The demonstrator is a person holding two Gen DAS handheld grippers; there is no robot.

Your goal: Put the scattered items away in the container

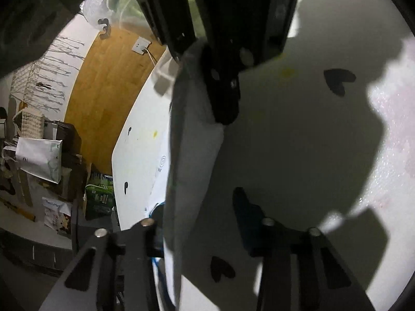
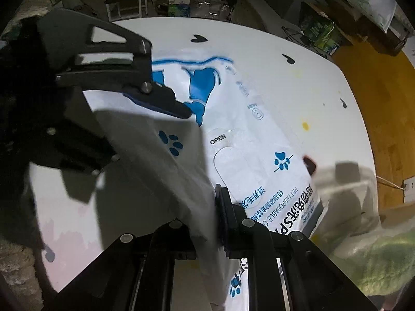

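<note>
A white pack of pet wipes with blue paw prints and an "OPEN" flap is held over the white table by both grippers. My right gripper is shut on the pack's near edge. My left gripper is shut on its far end, one finger lying on top. In the left wrist view the pack shows edge-on between my left gripper's fingers, and the right gripper clamps it from above. A clear plastic container with green contents lies at the lower right.
The table carries small black heart marks and yellow spots. The container sits at the table's end. A wooden floor with a socket plate lies beyond the edge. Bags and boxes crowd the room's side.
</note>
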